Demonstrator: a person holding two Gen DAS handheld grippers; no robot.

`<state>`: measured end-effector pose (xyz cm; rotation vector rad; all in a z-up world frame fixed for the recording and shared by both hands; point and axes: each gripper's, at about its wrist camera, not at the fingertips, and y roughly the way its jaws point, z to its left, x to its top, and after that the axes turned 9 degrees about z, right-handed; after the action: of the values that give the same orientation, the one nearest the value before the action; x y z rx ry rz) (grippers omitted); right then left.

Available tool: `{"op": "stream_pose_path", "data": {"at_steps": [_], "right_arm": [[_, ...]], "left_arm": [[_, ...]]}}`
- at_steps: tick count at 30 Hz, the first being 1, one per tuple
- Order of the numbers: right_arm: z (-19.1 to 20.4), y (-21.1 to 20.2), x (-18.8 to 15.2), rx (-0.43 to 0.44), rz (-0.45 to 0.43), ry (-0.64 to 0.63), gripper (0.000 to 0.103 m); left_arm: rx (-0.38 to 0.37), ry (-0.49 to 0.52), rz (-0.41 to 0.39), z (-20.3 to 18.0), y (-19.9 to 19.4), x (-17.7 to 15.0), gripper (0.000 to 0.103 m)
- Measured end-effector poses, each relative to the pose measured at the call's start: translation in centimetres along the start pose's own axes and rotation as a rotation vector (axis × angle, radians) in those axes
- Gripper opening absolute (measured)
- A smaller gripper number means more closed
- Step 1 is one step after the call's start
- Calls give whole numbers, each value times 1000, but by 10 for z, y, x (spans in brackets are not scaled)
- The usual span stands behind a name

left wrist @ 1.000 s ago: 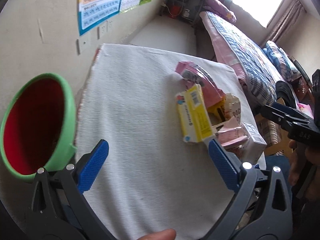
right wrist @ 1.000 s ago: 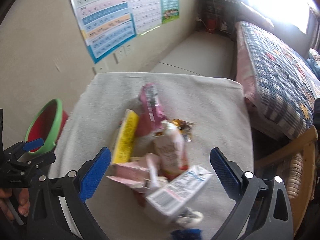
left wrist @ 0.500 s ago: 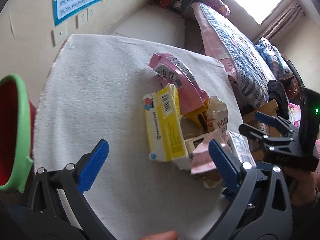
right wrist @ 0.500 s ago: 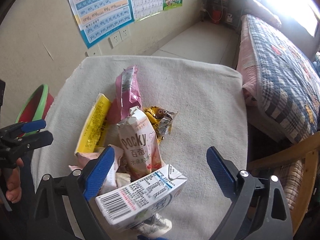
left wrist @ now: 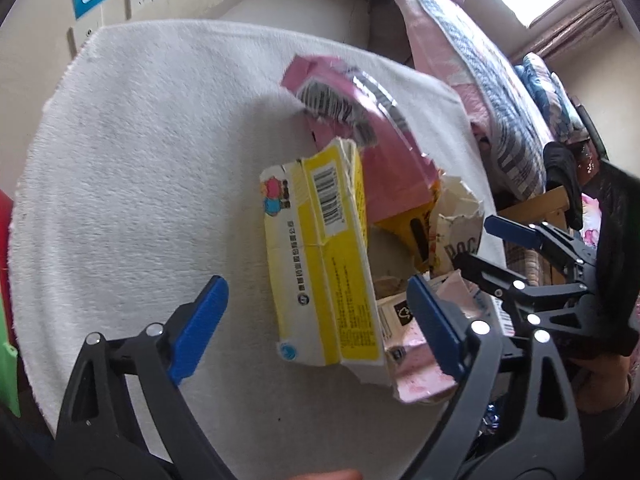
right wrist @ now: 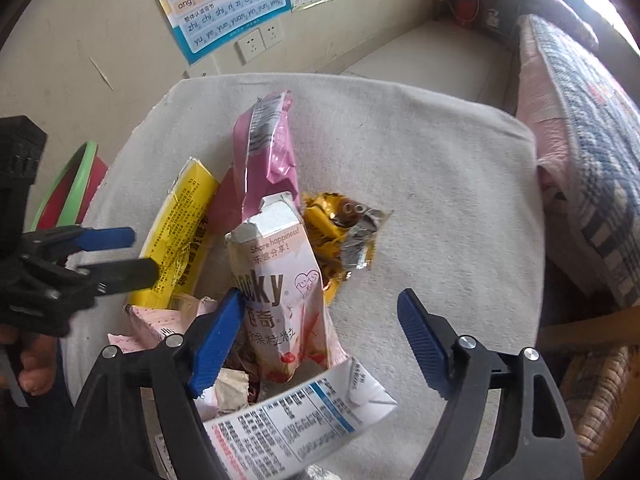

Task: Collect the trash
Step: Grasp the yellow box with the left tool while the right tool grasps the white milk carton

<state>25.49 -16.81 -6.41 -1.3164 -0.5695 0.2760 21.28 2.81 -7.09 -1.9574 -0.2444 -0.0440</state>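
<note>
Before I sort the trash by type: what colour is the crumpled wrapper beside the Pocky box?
Gold crumpled wrapper, clearest in the right wrist view.

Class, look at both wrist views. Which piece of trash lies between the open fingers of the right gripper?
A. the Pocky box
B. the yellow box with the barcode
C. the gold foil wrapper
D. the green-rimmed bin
A: in the right wrist view the Pocky box sits between the blue pads of the open right gripper, while the yellow box lies off to its left, by the left gripper.
</note>
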Motion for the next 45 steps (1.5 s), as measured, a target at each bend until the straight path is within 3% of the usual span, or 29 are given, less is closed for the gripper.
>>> {"op": "stream_pose_path", "data": {"at_steps": [3, 7, 8, 14, 28, 36, 45], "right_arm": [[0, 5, 2, 19, 10, -8, 70], [3, 8, 6, 43, 15, -23, 46], [4, 8, 7, 45, 14, -26, 41], [7, 7, 7, 50, 6, -26, 38], [3, -29, 4, 28, -101, 36, 36], [23, -57, 4, 5, -155, 22, 36], [52, -80, 0, -26, -201, 9, 36]], "left_arm": [[-7, -19, 22, 3, 9, 3, 77], [-37, -44, 36, 7, 14, 4, 54], [-34, -42, 35, 7, 14, 4, 54], [-38, -44, 25, 12, 9, 2, 41], [54, 15, -60, 2, -27, -12, 39], [106, 50, -123, -3, -59, -24, 39], [122, 16, -189, 15, -96, -45, 39]]}}
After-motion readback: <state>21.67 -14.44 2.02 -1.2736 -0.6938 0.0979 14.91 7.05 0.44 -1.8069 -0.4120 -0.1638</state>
